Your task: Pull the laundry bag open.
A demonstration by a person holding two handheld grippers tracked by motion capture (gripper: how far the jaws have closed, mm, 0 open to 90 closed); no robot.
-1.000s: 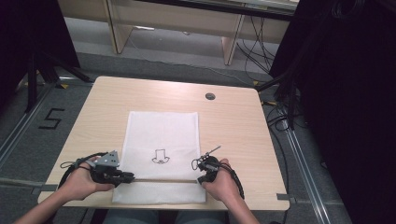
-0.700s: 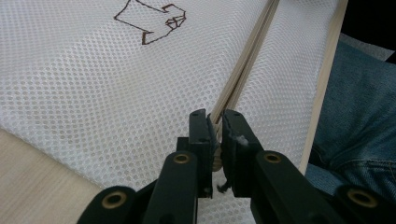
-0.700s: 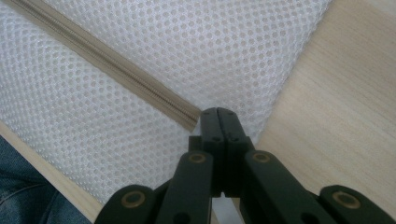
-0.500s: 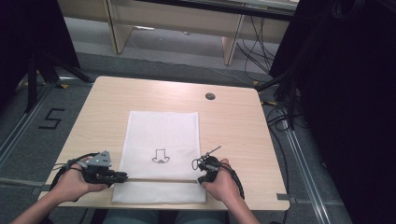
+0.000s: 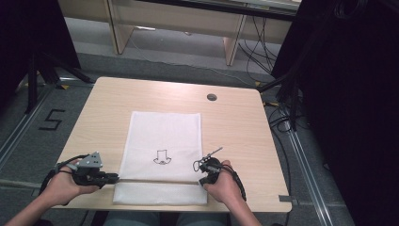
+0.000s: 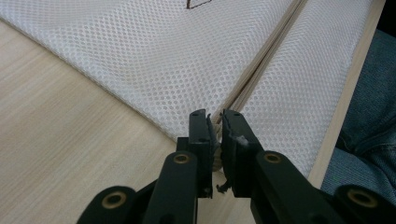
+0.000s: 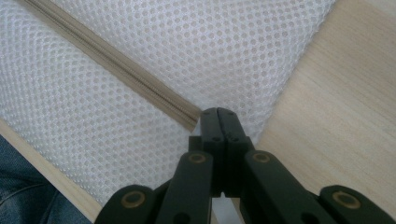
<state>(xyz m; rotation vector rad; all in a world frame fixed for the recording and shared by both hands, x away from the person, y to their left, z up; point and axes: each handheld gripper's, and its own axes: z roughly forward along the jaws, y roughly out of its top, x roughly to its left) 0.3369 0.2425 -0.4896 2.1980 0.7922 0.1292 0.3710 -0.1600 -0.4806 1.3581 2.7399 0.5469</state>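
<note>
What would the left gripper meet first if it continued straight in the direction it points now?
The left gripper points along the beige zipper of the white mesh bag. Going on, it would slide over that zipper line toward the right gripper, probably the first solid obstacle.

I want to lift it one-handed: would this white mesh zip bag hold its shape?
The white mesh zip bag probably flops: thin netting lying flat on the table. Likely light too, since it looks empty. The beige zipper may stiffen only that line.
</note>
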